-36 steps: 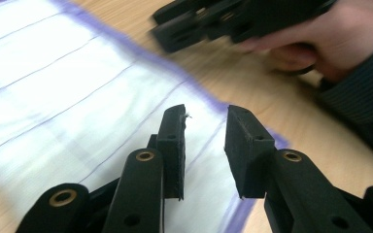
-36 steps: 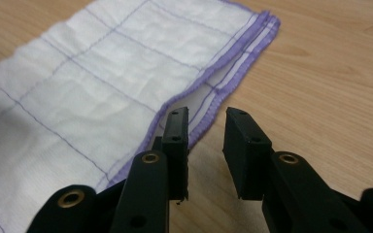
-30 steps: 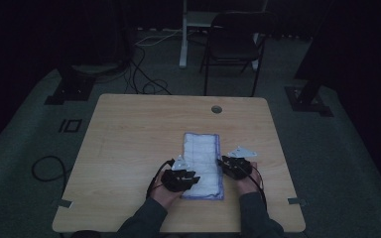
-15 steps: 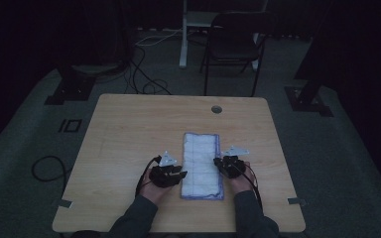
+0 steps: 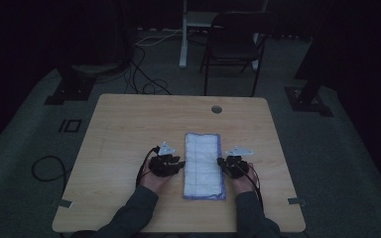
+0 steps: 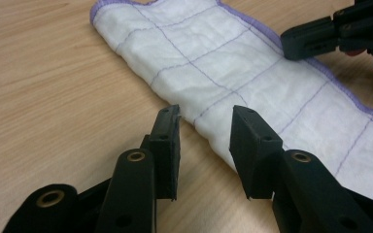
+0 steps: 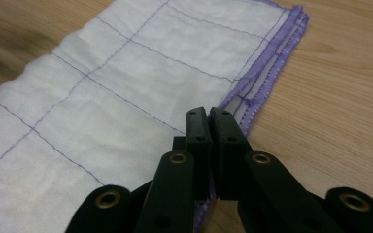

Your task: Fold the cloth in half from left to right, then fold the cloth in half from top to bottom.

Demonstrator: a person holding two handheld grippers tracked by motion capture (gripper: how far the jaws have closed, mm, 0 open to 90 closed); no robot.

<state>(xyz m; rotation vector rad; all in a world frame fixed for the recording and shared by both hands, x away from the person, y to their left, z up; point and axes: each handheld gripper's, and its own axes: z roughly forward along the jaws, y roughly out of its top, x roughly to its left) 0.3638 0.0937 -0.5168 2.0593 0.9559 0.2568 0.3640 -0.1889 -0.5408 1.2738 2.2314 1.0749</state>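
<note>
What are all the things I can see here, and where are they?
Folded cloth: one, white with a purple grid and purple hem, lying flat on the near middle of the table.
Table: one, light wood, centre of the room, with a round hole near its far edge.
Chair: one, dark, beyond the table.
Cables: several, dark and pale, on the floor behind and left of the table.
Left gripper: one, black, jaws apart at the cloth's folded edge.
Right gripper: one, black, jaws together at the cloth's hemmed edge.
Person's sleeves: two, dark, at the near edge.
</note>
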